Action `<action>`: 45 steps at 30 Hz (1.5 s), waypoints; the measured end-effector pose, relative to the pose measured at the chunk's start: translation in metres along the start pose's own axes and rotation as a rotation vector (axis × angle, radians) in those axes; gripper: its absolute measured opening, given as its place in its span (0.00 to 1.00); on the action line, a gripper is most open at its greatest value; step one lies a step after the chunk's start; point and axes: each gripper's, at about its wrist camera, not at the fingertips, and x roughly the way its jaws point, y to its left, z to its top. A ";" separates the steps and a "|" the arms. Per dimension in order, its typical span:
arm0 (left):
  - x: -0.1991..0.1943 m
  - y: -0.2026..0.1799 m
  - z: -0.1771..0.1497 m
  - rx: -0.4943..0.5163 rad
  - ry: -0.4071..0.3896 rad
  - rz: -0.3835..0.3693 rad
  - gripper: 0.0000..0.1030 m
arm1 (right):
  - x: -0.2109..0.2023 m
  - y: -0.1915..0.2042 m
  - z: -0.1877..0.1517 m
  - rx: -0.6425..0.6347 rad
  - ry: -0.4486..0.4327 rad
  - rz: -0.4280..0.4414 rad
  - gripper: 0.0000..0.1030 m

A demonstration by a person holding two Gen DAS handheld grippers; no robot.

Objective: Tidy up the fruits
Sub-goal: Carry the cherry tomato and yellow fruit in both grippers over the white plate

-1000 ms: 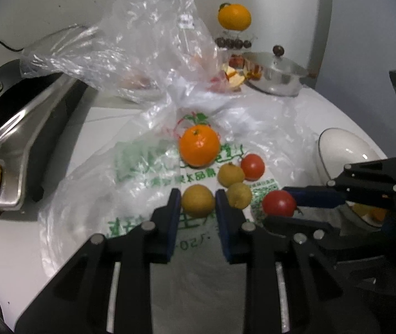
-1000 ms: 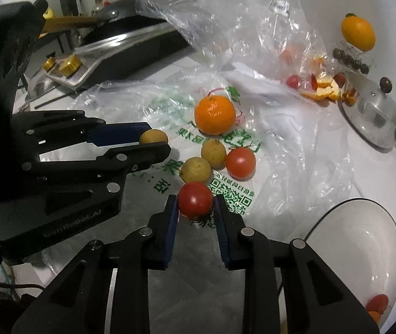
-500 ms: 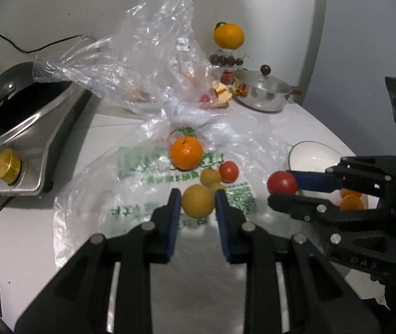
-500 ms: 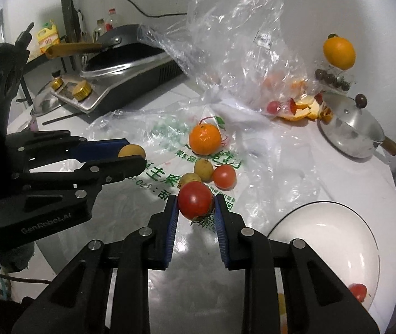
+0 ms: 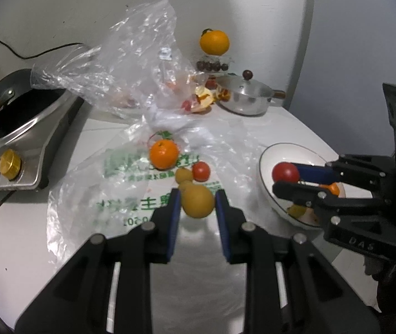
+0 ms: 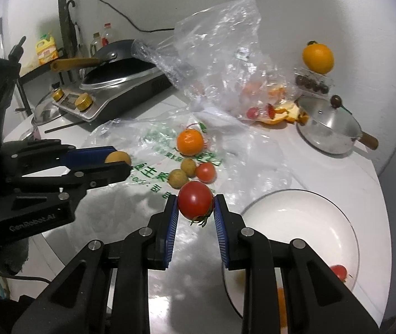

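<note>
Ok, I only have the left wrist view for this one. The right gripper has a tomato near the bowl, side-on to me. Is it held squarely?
Observer: Yes. In the right wrist view the right gripper has both blue pads pressed on the tomato, whose green stem points down.
Operator: That gripper covers part of the bowl. What is in there?
Observer: A small tomato lies against the near-right wall of the bowl. Something orange sits lower, mostly hidden by a gripper finger.
Operator: Anything behind the wok that I am missing?
Observer: A yellow bottle stands on a shelf behind the wok.
</note>
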 end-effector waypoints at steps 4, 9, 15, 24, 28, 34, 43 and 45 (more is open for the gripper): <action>0.001 -0.011 0.000 0.004 0.006 -0.002 0.25 | -0.006 -0.012 -0.010 0.016 0.002 -0.009 0.27; 0.003 -0.028 0.001 0.018 0.015 -0.009 0.25 | -0.013 -0.025 -0.020 0.033 0.000 -0.013 0.27; 0.006 -0.051 0.003 0.048 0.024 -0.023 0.25 | -0.022 -0.046 -0.029 0.064 -0.013 -0.026 0.27; 0.019 -0.085 0.005 0.084 0.047 -0.045 0.25 | -0.033 -0.081 -0.045 0.112 -0.025 -0.055 0.27; 0.026 -0.100 0.006 0.096 0.058 -0.049 0.25 | -0.038 -0.097 -0.053 0.132 -0.031 -0.065 0.27; 0.040 -0.121 0.010 0.115 0.073 -0.063 0.25 | -0.044 -0.122 -0.063 0.156 -0.034 -0.081 0.27; 0.062 -0.147 0.015 0.149 0.106 -0.085 0.25 | -0.044 -0.154 -0.073 0.201 -0.044 -0.087 0.27; 0.066 -0.151 0.016 0.155 0.112 -0.088 0.25 | -0.043 -0.158 -0.075 0.208 -0.047 -0.086 0.27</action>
